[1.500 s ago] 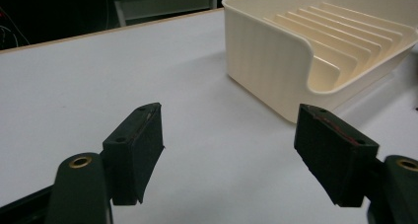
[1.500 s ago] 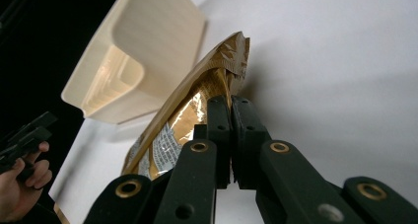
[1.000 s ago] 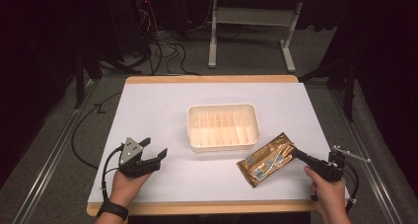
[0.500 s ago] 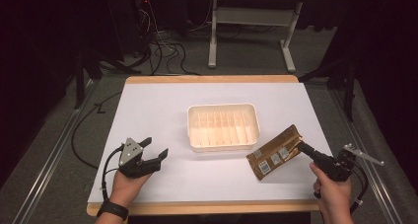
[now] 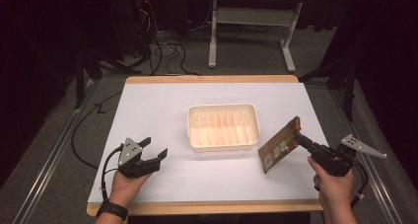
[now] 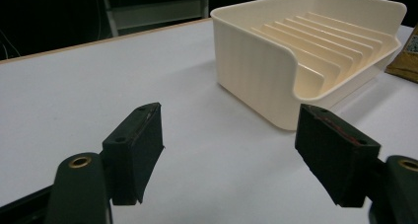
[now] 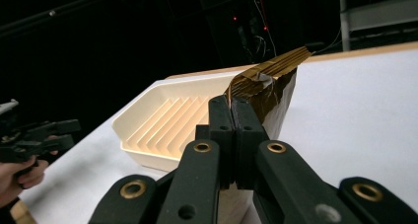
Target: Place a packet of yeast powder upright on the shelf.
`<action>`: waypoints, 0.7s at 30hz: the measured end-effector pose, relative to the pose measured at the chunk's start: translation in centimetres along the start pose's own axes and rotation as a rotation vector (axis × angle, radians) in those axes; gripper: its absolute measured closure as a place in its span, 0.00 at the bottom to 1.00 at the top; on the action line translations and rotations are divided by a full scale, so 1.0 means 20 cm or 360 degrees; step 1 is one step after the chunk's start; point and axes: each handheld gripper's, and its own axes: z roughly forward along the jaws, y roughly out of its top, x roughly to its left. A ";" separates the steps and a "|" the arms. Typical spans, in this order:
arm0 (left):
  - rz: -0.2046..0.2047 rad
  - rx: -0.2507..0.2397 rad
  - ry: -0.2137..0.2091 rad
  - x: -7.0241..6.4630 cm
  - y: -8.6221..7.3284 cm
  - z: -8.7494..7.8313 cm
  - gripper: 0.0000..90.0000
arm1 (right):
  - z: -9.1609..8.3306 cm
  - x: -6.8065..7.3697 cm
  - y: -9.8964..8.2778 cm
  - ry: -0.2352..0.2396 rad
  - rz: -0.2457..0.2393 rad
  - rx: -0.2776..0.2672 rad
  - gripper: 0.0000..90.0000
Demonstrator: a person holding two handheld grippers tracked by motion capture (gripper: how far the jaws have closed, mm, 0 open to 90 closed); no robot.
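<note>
The right gripper (image 5: 301, 140) is pinching the crimped edge of the flat gold foil packet (image 5: 279, 146), tilted beside the cream ribbed plastic tray (image 5: 223, 108), and should be keeping that pinch firm while the left gripper (image 5: 156, 148) is idling wide open

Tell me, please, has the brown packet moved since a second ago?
Yes. The right gripper has tipped the brown packet up on edge, beside the cream tray.
</note>
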 end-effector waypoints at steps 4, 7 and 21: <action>-0.0006 -0.0001 0.0002 0.01 0.00 -0.01 0.30 | 0.03 0.02 0.05 -0.0010 -0.0065 -0.0023 1.00; -0.0007 -0.0002 0.0002 0.01 0.00 -0.01 0.30 | 0.04 0.04 0.08 -0.0026 -0.0110 -0.0035 1.00; 0.0000 0.0005 0.0001 0.01 0.00 0.00 0.30 | 0.06 0.06 0.09 -0.0069 -0.0278 0.0002 1.00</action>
